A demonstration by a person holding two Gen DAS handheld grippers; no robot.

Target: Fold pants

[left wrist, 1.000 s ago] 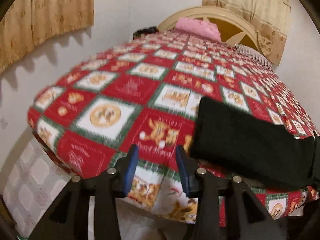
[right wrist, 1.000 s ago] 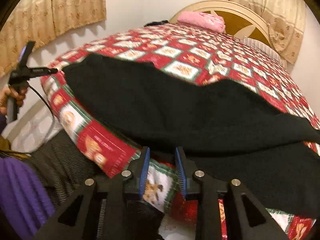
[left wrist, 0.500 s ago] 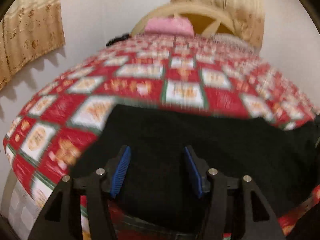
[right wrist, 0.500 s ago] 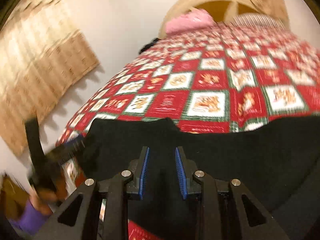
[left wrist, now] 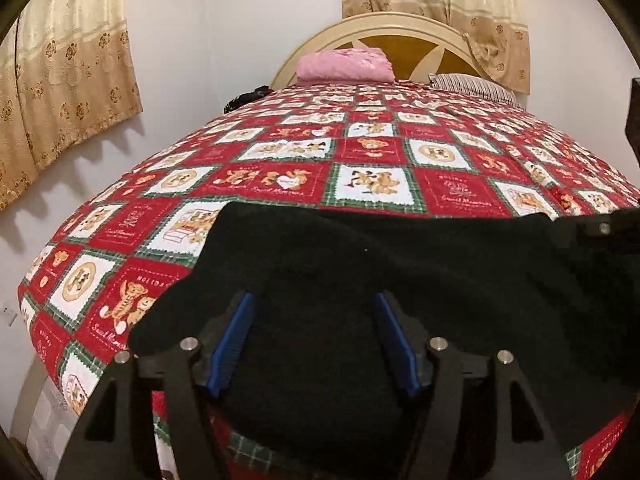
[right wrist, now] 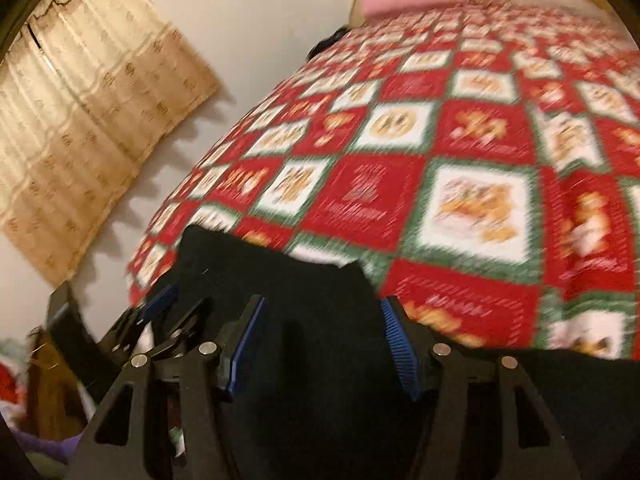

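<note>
The black pants point(left wrist: 420, 280) lie across the near edge of a bed, on a red, white and green patchwork quilt point(left wrist: 372, 160) printed with teddy bears. In the left wrist view the dark cloth stretches from the near left of the quilt to the right border, with its far edge running roughly straight across the bed and a rounded corner hanging toward the near left.

The left gripper point(left wrist: 314, 340) sits low over the pants with its 2 blue-padded jaws spread apart; they have just been opening, and black cloth lies beneath and between them, though the pads do not press on it. The right gripper point(right wrist: 320, 344) likewise stands with its jaws apart, having just been opening, over a raised fold of the same cloth; this view is blurred, so whether the pads brush the fabric cannot be told.

In the right wrist view the left gripper appears at the near left, beside the pants' left end. At the far end of the bed a pink pillow point(left wrist: 344, 65) rests against a cream curved headboard point(left wrist: 400, 24). Beige curtains point(left wrist: 68, 92) hang on the white wall.
</note>
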